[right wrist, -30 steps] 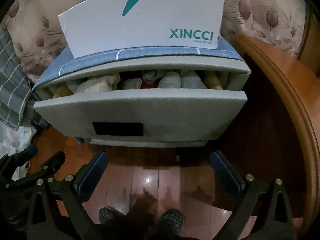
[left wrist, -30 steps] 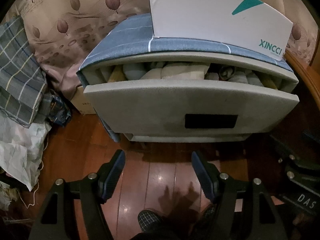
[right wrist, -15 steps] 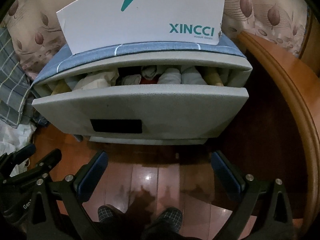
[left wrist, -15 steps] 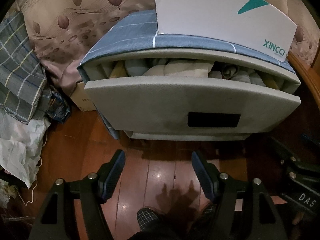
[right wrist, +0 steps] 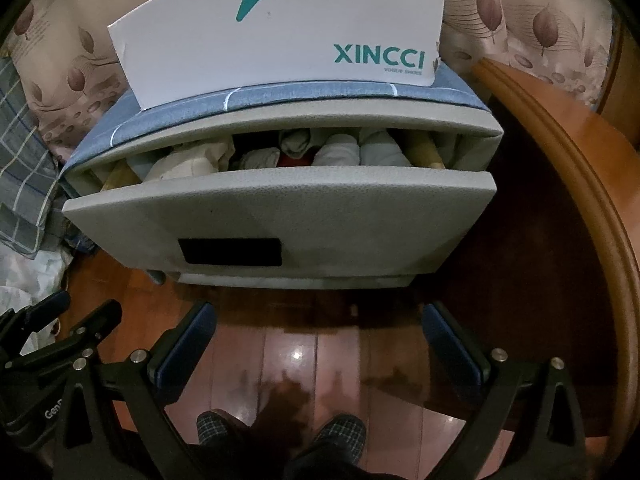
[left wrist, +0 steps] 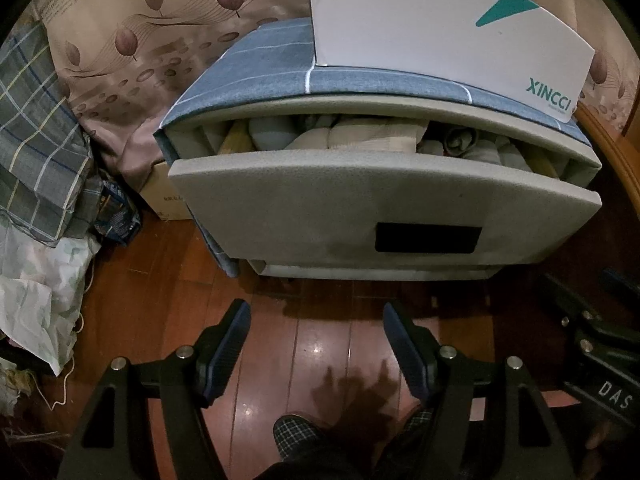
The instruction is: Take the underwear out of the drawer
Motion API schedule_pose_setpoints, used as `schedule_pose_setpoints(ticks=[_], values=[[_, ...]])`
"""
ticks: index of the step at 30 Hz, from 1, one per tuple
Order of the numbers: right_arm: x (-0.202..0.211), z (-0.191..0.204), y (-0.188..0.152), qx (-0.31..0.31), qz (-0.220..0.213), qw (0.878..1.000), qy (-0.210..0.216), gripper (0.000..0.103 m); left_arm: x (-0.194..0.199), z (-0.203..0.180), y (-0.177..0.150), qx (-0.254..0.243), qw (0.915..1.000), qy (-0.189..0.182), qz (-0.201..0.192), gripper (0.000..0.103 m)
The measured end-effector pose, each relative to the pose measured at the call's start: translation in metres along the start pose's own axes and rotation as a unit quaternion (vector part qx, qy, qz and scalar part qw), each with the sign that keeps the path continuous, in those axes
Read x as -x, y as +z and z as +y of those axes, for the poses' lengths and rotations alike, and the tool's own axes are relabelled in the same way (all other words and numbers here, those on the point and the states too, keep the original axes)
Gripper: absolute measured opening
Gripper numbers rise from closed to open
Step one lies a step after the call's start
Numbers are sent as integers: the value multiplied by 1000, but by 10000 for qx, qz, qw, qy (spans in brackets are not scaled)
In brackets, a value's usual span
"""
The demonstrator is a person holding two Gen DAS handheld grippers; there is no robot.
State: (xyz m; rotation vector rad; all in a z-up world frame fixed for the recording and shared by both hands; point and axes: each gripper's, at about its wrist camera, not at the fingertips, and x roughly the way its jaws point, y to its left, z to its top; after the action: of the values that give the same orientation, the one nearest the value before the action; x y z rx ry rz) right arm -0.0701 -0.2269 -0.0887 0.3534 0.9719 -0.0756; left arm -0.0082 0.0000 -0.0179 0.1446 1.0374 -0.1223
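Both your hand-held grippers are wide open with nothing in them: the left hand-held gripper (left wrist: 316,340) and right hand-held gripper (right wrist: 318,340) hover over the wooden floor (right wrist: 296,356), near the grey drawer (right wrist: 280,216). It's partly pulled out, and the rolled underwear (right wrist: 338,154) sits packed inside, under the white XINCCI box (right wrist: 280,40).
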Motion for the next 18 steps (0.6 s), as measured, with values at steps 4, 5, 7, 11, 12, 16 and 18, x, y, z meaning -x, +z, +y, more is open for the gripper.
schedule_pose_setpoints(ticks=[4,5,7,11,12,16,18], values=[[-1,3,-1,67,23,10000,-5,102,-2,1,1,46,10000,-35,51,71],[-1,3,-1,68,25,10000,-8,102,-2,1,1,54,10000,-33,51,71],[0,3,-1,60,4,10000,-12,102,-2,1,1,58,10000,-33,49,71],[0,3,-2,63,24,10000,-1,102,-2,0,2,74,9999,-37,61,71],[0,3,-2,68,24,10000,1,102,-2,0,2,81,9999,-47,69,71],[0,3,-2,70,32,10000,7,102,-3,1,2,110,9999,-51,79,71],[0,3,-1,74,27,10000,4,102,-4,1,2,109,9999,-38,75,71]])
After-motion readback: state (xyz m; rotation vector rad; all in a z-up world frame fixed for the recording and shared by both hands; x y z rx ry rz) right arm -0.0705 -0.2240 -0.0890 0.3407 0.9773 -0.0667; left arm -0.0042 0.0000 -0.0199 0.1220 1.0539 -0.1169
